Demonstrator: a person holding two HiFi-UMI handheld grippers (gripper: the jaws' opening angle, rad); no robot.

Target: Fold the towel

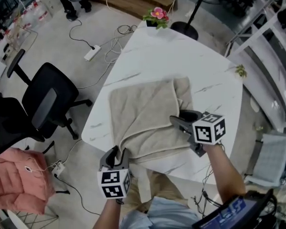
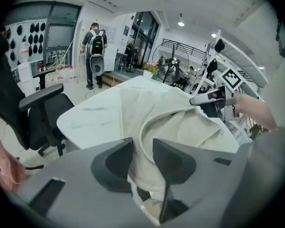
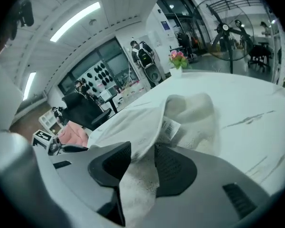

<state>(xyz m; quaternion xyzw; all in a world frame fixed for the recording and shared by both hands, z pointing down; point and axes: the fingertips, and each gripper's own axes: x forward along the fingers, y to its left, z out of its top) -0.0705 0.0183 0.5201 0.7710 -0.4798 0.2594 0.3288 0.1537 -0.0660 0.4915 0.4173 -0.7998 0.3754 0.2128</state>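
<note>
A beige towel [image 1: 143, 113] lies partly folded on the white marble table [image 1: 181, 61], and its near corner hangs over the table's front edge. My left gripper [image 1: 116, 152] is at that hanging corner. In the left gripper view its jaws [image 2: 142, 144] stand apart with the towel's hem [image 2: 180, 127] running between them. My right gripper [image 1: 177, 117] is at the towel's right edge. In the right gripper view a raised fold of towel [image 3: 190, 113] with a white label [image 3: 170, 128] passes between its jaws [image 3: 142, 148], which stand apart.
A black office chair [image 1: 47, 99] stands left of the table, with a pink cloth [image 1: 19, 180] nearer me. A flower pot [image 1: 156, 17] sits at the table's far corner. Cables and a power strip [image 1: 92, 53] lie on the floor. A white rack [image 1: 276, 32] stands at the right.
</note>
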